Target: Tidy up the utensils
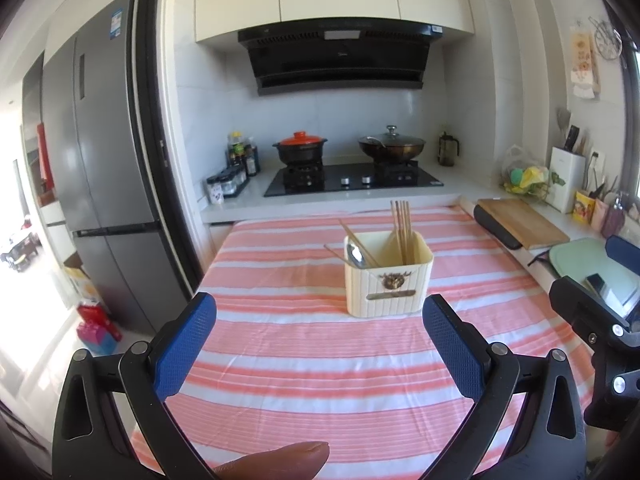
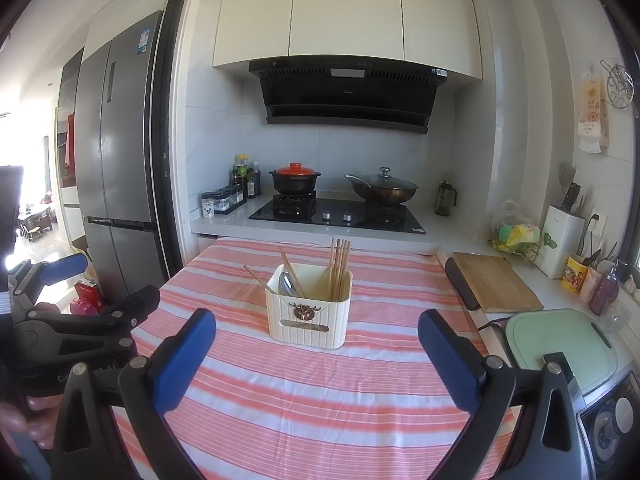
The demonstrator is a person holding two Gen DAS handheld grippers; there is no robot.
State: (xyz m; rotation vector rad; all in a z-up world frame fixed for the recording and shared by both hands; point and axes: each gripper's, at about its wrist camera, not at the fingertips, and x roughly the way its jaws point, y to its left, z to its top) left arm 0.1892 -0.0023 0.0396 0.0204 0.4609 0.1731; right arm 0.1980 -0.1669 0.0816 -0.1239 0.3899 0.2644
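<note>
spoon (image 1: pixel 355 255) half-hidden in caddy (image 1: pixel 389 286) (handle unseen)

Little legible text. Left tool (image 2: pixel 64 312) body, seen in the right wrist view, carries white lettering starting "Ge", the rest cut off. Hood (image 2: pixel 348 92) has a small centered logo, too small to read. Fridge (image 2: pixel 120 128) sticker and hood barcode label: unreadable. Wall packet print blurred.

Bright daylight floods in from the far left, washing that side out — walls bow hard toward dark vignetted corners. The fingertip (image 1: pixel 280 460) nearest the left lens is blurred.
</note>
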